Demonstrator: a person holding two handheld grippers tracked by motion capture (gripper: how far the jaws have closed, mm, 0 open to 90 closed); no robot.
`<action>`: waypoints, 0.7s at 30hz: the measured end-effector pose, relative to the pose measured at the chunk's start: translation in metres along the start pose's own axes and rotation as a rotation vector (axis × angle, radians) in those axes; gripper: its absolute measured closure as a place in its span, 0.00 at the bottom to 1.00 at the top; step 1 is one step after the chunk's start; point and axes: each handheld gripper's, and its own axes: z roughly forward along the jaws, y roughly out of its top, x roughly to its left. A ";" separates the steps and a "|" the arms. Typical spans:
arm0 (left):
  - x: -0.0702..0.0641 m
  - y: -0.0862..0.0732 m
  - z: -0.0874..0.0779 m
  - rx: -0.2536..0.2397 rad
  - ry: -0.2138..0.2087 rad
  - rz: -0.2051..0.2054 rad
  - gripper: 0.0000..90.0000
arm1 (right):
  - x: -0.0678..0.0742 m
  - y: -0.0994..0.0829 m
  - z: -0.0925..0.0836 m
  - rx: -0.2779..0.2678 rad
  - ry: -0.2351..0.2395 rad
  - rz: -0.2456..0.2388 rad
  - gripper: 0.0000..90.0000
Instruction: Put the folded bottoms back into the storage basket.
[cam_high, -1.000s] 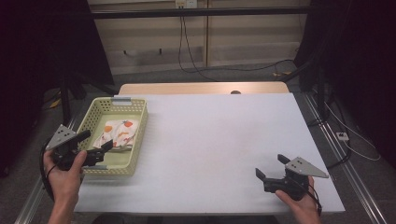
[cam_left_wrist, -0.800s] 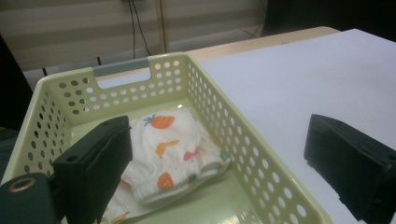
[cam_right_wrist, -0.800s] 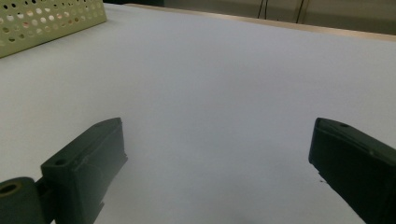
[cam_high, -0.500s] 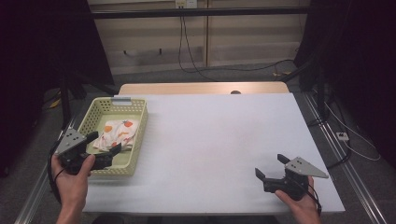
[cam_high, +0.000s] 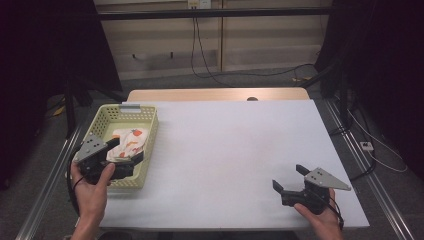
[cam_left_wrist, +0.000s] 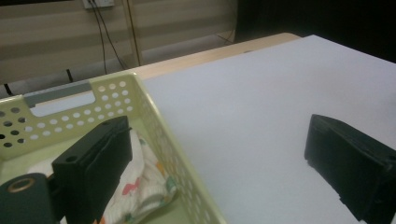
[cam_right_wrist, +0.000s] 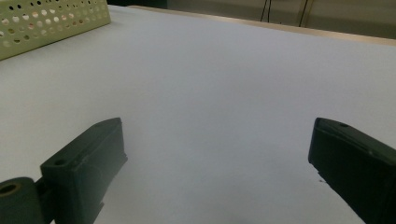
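A pale yellow perforated basket (cam_high: 102, 131) stands at the table's left side. In it lies a folded white cloth (cam_high: 132, 139) with an orange and red print. My left gripper (cam_high: 126, 150) hovers open over the basket's near right corner. In the left gripper view the left gripper (cam_left_wrist: 217, 128) straddles the basket wall (cam_left_wrist: 154, 116), with one jaw above the cloth (cam_left_wrist: 144, 182) and the other over the table. My right gripper (cam_high: 290, 177) rests open at the near right of the table. Nothing lies between its jaws, as the right gripper (cam_right_wrist: 217, 126) view confirms.
The white table top (cam_high: 235, 145) stretches wide between basket and right gripper, with a wooden strip (cam_high: 215, 95) along its far edge. Metal rails (cam_high: 367, 175) run along both sides. Cables lie on the floor behind. The basket's corner (cam_right_wrist: 51, 23) shows far left in the right gripper view.
My left gripper has moved right and nearer, from the basket's left side to over its near right corner. The right gripper has stayed in place.
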 end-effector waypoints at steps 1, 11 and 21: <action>-0.002 0.001 0.000 0.002 0.002 0.002 0.09 | 0.000 0.000 0.000 -0.001 0.000 0.000 0.04; -0.012 0.005 0.012 -0.023 -0.019 0.002 0.08 | 0.001 0.000 0.001 0.002 0.003 -0.001 0.05; -0.027 0.004 0.035 0.010 -0.079 0.037 0.08 | 0.001 0.000 0.001 0.002 0.006 -0.002 0.04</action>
